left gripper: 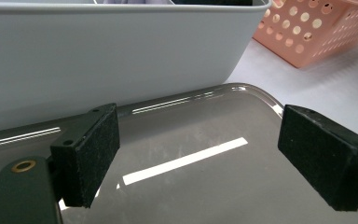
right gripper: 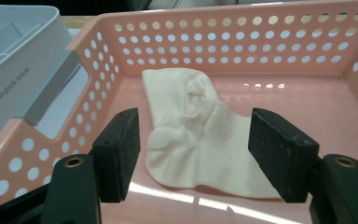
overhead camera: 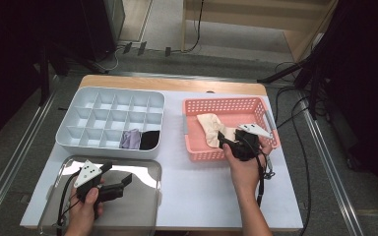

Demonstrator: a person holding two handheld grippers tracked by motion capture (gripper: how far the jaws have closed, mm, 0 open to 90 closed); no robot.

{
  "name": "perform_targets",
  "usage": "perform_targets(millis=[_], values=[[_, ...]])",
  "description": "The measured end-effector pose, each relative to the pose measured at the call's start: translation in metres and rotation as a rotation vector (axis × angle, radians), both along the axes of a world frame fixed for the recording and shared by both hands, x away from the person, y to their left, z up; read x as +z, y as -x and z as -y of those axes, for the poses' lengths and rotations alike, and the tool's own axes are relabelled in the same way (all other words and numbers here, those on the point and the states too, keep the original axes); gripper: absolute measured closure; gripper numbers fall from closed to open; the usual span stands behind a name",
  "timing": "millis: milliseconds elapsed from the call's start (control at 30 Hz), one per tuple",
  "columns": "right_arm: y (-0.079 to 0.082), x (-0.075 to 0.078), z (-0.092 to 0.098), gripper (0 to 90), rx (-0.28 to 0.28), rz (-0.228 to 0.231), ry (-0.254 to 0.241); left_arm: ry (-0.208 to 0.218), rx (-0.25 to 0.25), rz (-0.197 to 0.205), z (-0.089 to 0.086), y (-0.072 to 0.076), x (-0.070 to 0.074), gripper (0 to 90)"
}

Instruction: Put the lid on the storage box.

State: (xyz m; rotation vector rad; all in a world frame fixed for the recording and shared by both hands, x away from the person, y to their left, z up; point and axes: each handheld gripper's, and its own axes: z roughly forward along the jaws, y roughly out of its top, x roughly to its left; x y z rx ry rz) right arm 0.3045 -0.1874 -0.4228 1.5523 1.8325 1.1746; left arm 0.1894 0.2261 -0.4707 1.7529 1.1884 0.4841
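Sock pick-up: right gripper (right gripper: 193, 156), jaws wide, is lining up on cream sock (right gripper: 200, 135) in pink basket (right gripper: 270, 42), needing descent and closure; left gripper (left gripper: 200, 161) is idling open over steel tray (left gripper: 205, 186).

Cream sock (right gripper: 200, 135) in the pink perforated basket (right gripper: 270, 42).

A single pale cream ankle sock lies flat on the floor of the basket, slightly rumpled, its cuff end toward the far wall and its foot spread toward the near rim. The fabric is folded over itself near the heel. In the high view the sock (overhead camera: 211, 129) occupies the left half of the basket (overhead camera: 226, 104).
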Motion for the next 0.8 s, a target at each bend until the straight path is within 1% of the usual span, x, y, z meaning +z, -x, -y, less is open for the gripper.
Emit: perform_targets(millis=[200,233,333,367,400,467,533,600,767,800], values=[[-0.012,-0.009,0.0,35.3,-0.02,-0.037,0.006,0.007,0.0,-0.005,0.0,0.0,0.0,13.2],[-0.015,-0.01,0.0,36.4,-0.021,-0.039,0.006,0.007,0.0,-0.004,-0.001,0.0,0.0,13.2],[-0.017,-0.008,-0.002,37.7,-0.043,-0.036,0.028,0.007,-0.005,-0.006,-0.001,-0.001,0.0,13.2],[-0.018,-0.006,-0.002,37.7,-0.047,-0.023,0.029,0.008,-0.005,-0.007,-0.001,0.0,0.0,13.2],[-0.02,-0.005,-0.003,37.7,-0.043,-0.027,0.013,0.008,-0.002,-0.004,-0.001,0.0,0.0,13.2],[-0.022,-0.004,-0.005,37.7,-0.048,-0.035,0.015,0.007,0.001,-0.002,-0.001,0.0,0.0,13.2],[-0.025,-0.007,-0.007,37.7,-0.041,-0.059,0.031,0.007,-0.001,-0.002,-0.001,0.0,0.0,13.2],[-0.029,-0.01,-0.009,38.9,-0.038,-0.06,0.051,0.007,-0.002,-0.002,-0.001,0.0,0.0,13.2],[-0.037,-0.014,-0.013,39.6,-0.033,-0.101,0.065,0.01,-0.005,-0.006,-0.001,0.0,0.0,13.3],[-0.039,-0.016,-0.014,39.5,-0.033,-0.117,0.057,0.01,-0.006,-0.006,-0.001,0.0,0.0,13.3]])
